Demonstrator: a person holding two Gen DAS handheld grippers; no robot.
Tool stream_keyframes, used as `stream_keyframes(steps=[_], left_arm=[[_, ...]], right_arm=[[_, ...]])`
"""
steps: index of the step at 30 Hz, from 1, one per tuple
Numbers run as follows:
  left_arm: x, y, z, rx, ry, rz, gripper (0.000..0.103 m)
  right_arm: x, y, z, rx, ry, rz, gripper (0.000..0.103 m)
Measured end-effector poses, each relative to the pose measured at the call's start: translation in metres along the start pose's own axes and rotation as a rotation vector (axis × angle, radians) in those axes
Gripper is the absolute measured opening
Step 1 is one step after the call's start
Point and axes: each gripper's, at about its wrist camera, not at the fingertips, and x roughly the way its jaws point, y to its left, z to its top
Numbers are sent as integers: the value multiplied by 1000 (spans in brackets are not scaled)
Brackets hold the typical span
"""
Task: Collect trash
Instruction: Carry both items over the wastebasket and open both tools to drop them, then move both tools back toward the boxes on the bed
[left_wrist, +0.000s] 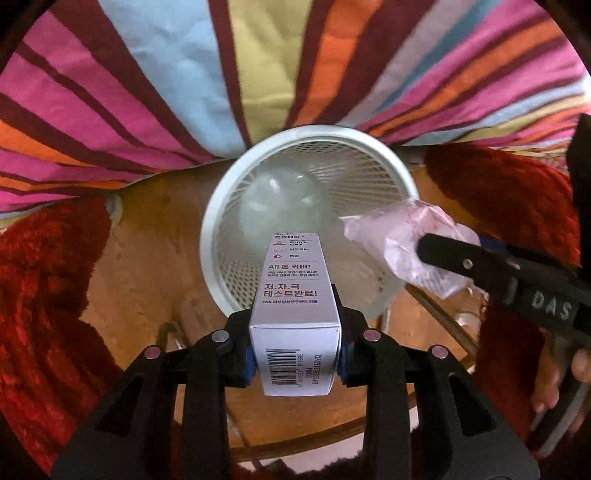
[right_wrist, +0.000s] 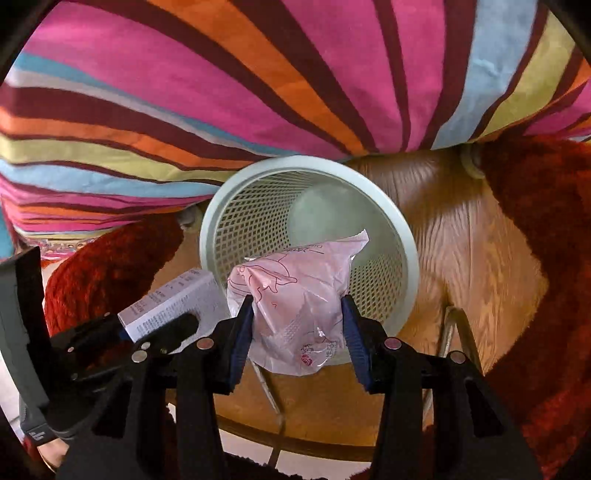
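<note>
A white mesh wastebasket stands on the wooden floor below both grippers. My left gripper is shut on a white carton printed with red Korean text and a barcode, held over the basket's near rim. In the right wrist view that carton and the left gripper show at the lower left. My right gripper is shut on a crumpled pink plastic wrapper, also over the basket's mouth. From the left wrist view, the wrapper and the right gripper hang at the basket's right rim.
A striped bedspread hangs right behind the basket. Red shaggy rugs lie on both sides of the wooden floor. A metal wire frame stands near the basket. A person's hand holds the right gripper.
</note>
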Motion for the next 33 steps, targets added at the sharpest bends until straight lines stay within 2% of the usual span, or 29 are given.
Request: stream_keyframes(steps=[1,2,3,4,5,11,18,27,33], left_arm=[[3,1,2,-9,11,6,39],[2,1,4,-16,21,6,51],[5,2,5,-23,28,3,78],[5,3,5,-26,29,3,83],[4,4,5,-26,31,-1,83],[4,7,1,-48,20,-23,83],[-2,11,1,-64,-29,-23,83],[-30,9,-11,-61,-127,-24,83],[-59,10,-22,-40,-217,-22,83]], right_arm=[[5,2,2,1,10,-8,51],[7,2,2,2,18,-19,57],[9,1,2,3,22,-35,70],[8,1,1,9,25,-51,77],[8,0,1,15,25,-51,79],[3,-5,0,45,3,-43,79],[-5,-2,-1,46,-46,-46,80],[-41,8,-17,-27,-171,-35,80],[-81,11,-29,-97,-304,-29,80]])
